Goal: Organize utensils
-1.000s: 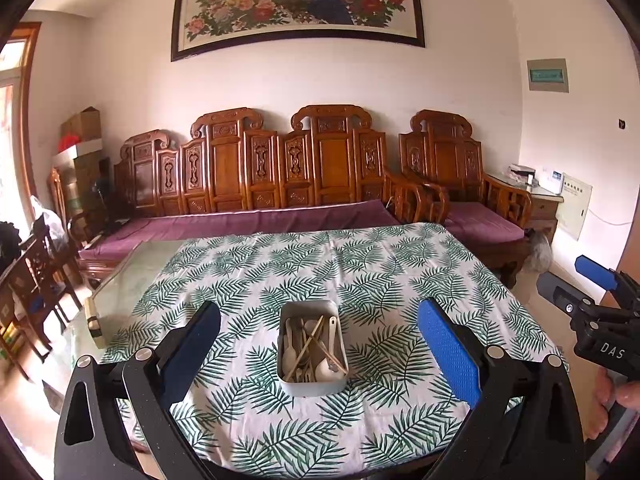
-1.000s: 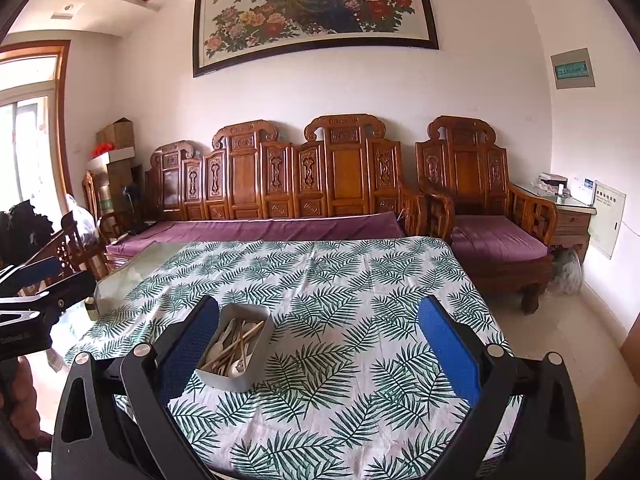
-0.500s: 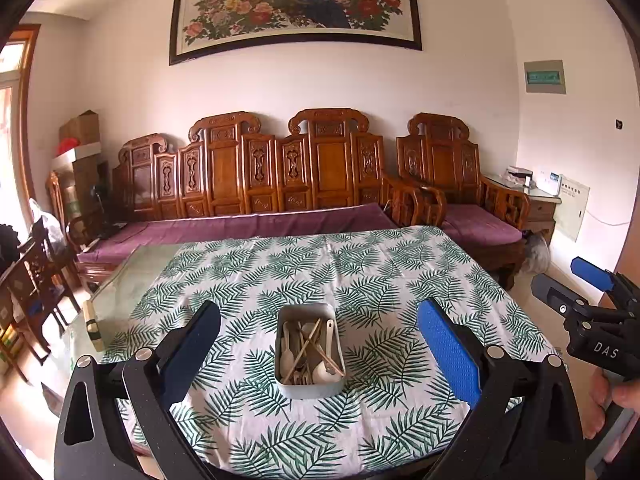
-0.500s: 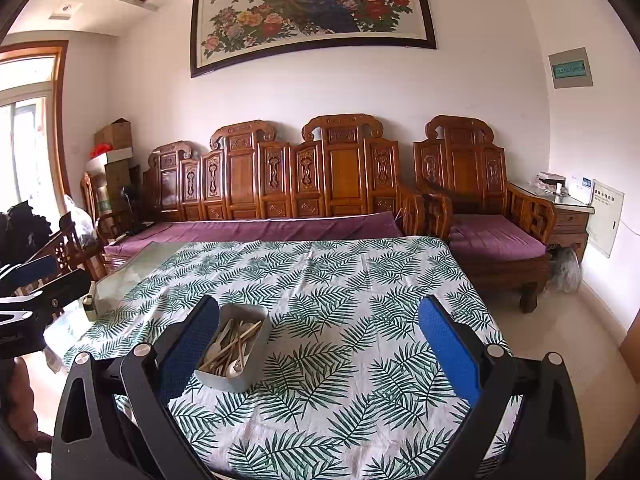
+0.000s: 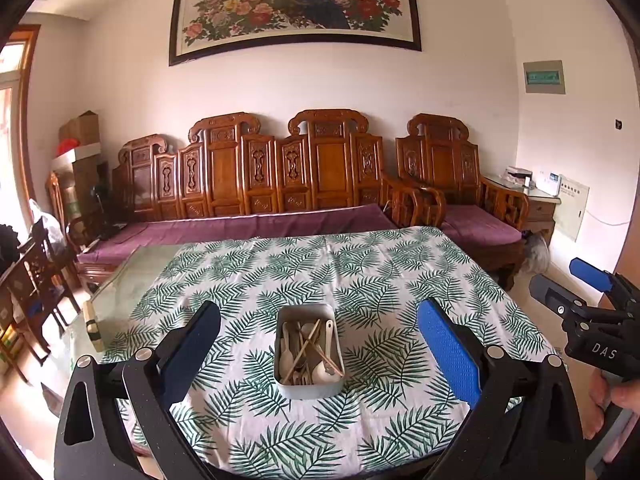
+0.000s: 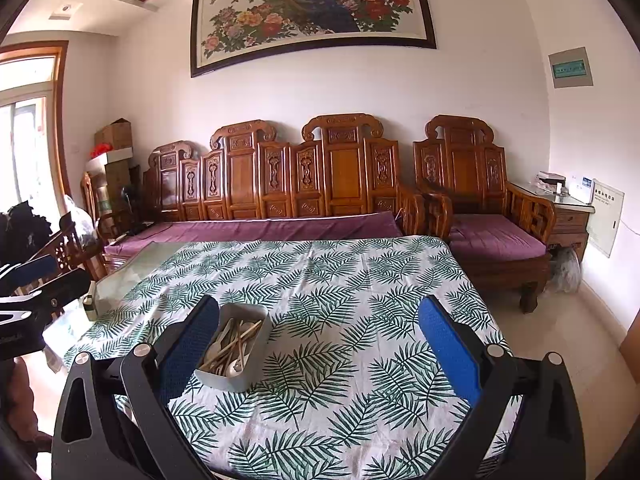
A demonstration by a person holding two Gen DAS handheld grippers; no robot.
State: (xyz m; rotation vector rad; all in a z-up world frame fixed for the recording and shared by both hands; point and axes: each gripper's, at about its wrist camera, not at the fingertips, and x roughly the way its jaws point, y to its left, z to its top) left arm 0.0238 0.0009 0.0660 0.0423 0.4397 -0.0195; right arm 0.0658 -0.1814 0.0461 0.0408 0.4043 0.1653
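Note:
A grey rectangular tin (image 5: 308, 350) sits on the leaf-print tablecloth (image 5: 360, 280), near the front edge. It holds several pale spoons (image 5: 325, 366) and wooden chopsticks (image 5: 307, 345) in a jumble. My left gripper (image 5: 318, 332) hangs open above the table's front, with the tin in line between its blue pads. My right gripper (image 6: 318, 332) is also open and empty. From that side the tin (image 6: 234, 354) lies just right of its left finger. The right gripper (image 5: 592, 312) also shows at the left wrist view's right edge, with a hand beneath it.
A glass-topped strip (image 5: 128, 280) of the table lies bare at the left, with a small block (image 5: 92, 320) on its edge. Carved wooden benches with purple cushions (image 5: 256, 224) line the far wall. Wooden chairs (image 5: 28, 276) stand at the left, tiled floor (image 6: 580, 332) at the right.
Both grippers have drawn back and risen slightly from the table, so the tin looks a little smaller and farther. Both stay open.

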